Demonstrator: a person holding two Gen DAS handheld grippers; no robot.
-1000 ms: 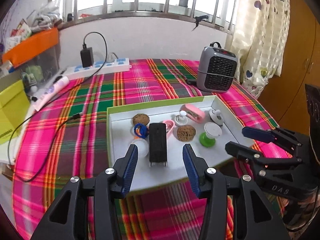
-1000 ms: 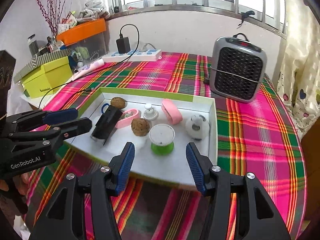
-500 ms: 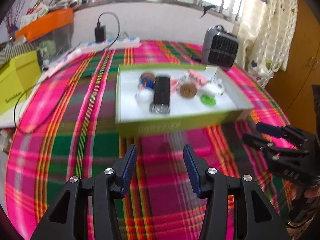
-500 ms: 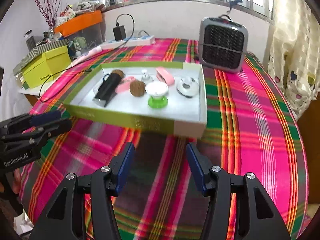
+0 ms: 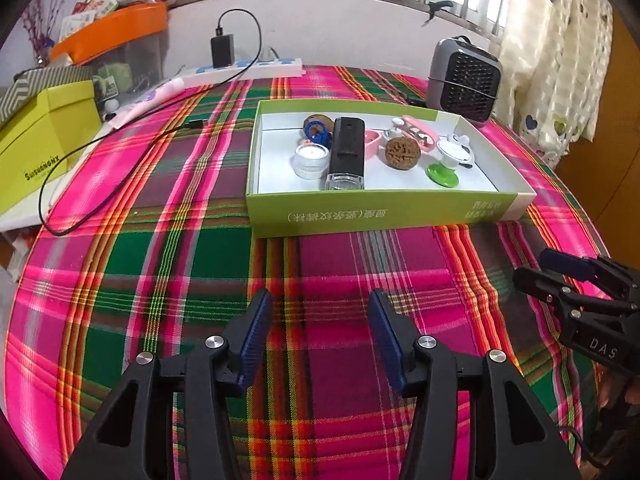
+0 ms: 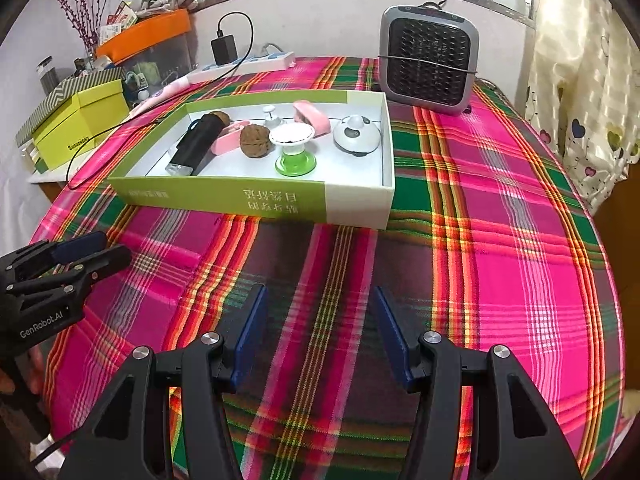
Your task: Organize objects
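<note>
The green-and-white box sits on the plaid tablecloth, holding the small objects to be organized: a black bottle-like case, a white jar, a walnut, a green-footed cup and a pink clip. Both grippers hover well apart from it, over the near edge of the table. The left gripper has its jaws spread and empty, and so does the right gripper. The box lies straight ahead of both tools, its long axis running across their line of reach; the black case lies the other way, pointing back toward the grippers with its clear end nearest the front wall. By my reading the left gripper faces that case almost square on, while the right one is nearer the cup and the white-and-gray round gadget. The left view shows the jar and a blue ring beside the case; from the right these are hidden behind it. A gray heater stands just beyond the box.
</note>
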